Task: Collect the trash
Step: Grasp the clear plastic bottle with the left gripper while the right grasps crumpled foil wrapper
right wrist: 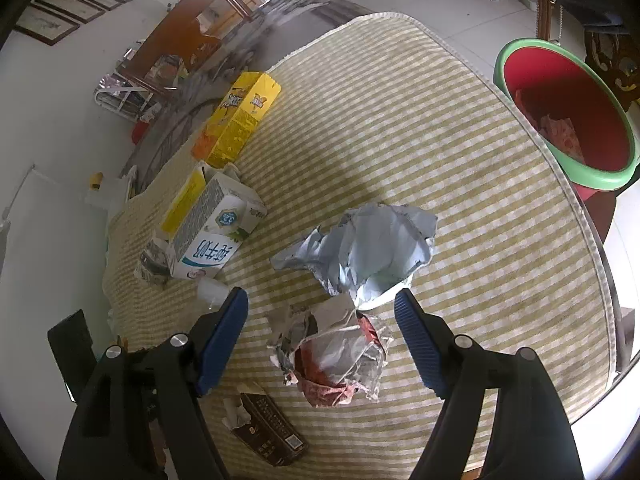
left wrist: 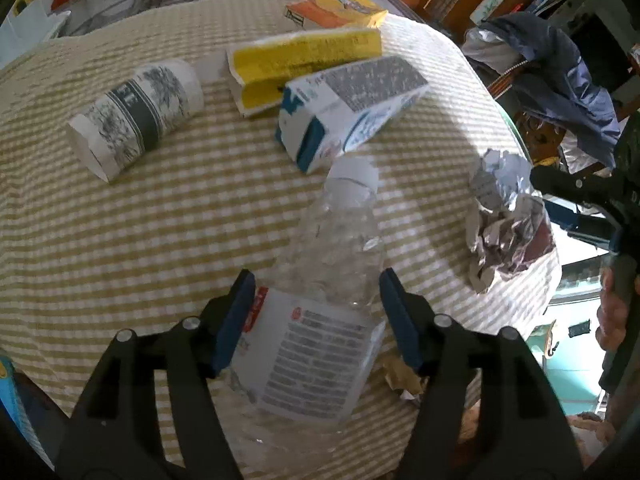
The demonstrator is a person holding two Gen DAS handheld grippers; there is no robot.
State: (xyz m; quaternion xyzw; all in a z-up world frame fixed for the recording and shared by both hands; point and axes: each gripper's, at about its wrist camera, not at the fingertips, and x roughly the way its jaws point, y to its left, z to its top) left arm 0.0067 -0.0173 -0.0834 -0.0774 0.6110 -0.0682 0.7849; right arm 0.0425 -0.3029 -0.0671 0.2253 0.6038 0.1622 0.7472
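A crushed clear plastic bottle (left wrist: 332,240) with a white cap lies on the striped tablecloth (left wrist: 120,240). My left gripper (left wrist: 316,276) points down over it, and both blue pads touch the sides of its labelled part. My right gripper (right wrist: 320,294) stands open above a crumpled red and silver wrapper (right wrist: 336,360), with nothing between its pads. A crumpled silver foil bag (right wrist: 372,248) lies just beyond its fingertips. The same crumpled foil (left wrist: 504,220) shows near the table's right edge in the left wrist view.
A paper cup (left wrist: 136,116), a yellow box (left wrist: 304,64), a blue and white milk carton (left wrist: 348,108) and an orange box (left wrist: 336,10) lie further back. A dark small box (right wrist: 272,432) lies near the front. A red bucket (right wrist: 560,120) with a green rim stands beside the table.
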